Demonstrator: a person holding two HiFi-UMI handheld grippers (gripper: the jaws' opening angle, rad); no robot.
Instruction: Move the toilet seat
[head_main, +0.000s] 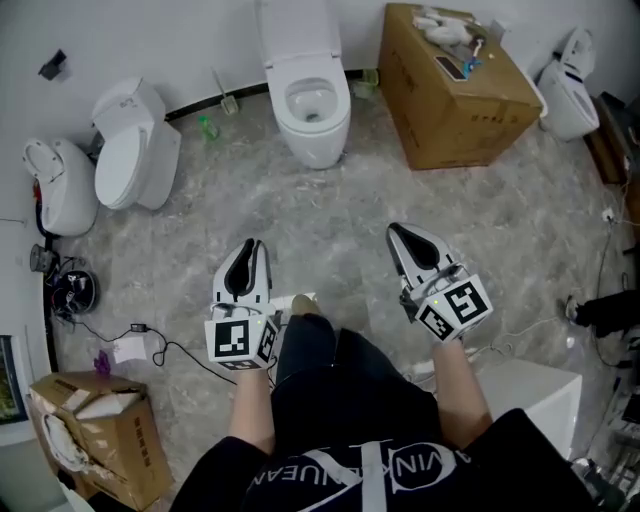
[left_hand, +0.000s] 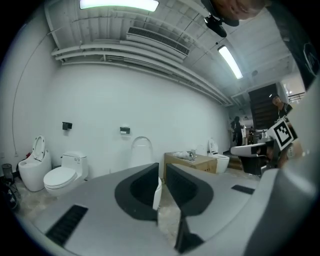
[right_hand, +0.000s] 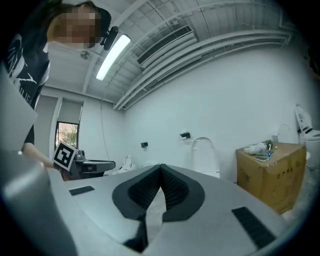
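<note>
The white toilet stands against the far wall with its lid raised and its bowl open. My left gripper and right gripper hover low over the floor, well short of it, and both point toward it. The left gripper has its jaws a narrow slit apart with nothing between them. The right gripper is shut and empty. The raised lid shows just beyond the left jaws, and the raised lid appears right of the right jaws.
A cardboard box with small items on top sits right of the toilet. Two more toilets stand at the left and another toilet at the far right. A torn box and cables lie near left.
</note>
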